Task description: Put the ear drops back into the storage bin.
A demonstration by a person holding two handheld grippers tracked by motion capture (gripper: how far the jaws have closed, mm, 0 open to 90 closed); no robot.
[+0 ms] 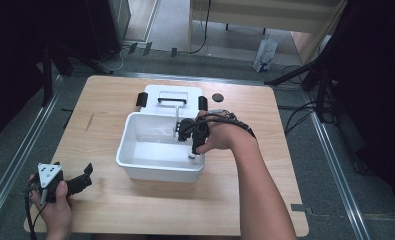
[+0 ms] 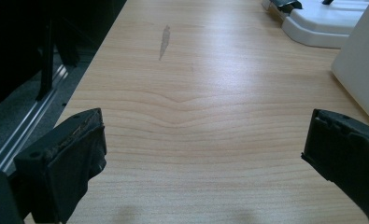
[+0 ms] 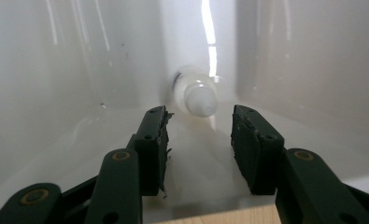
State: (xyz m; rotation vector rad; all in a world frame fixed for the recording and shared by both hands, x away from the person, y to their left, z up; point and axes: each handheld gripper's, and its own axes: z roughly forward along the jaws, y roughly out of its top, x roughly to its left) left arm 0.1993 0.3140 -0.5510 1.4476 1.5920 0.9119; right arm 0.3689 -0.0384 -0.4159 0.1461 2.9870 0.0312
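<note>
While the right gripper [image 1: 194,145] reaches into the white bin [image 1: 135,165], the left gripper [image 1: 77,182] waits with jaws spread wide over bare tabletop [image 1: 265,150].

On the wooden tabletop, the open white plastic bin sits at centre, with its lid [image 1: 171,95] lying flat just behind it, black latches and handle facing up, presumably set aside to give free access from above. The right gripper is lowered inside the bin near the right front corner, jaws moderately parted and holding nothing. A small white bottle [image 3: 195,95] lies on its side in the bin's corner, cap end toward the gripper, just beyond the jaw tips and roughly centred on the gap. Judged from this alignment, a pick of the bottle is being prepared; the corner walls may limit jaw clearance.
</note>
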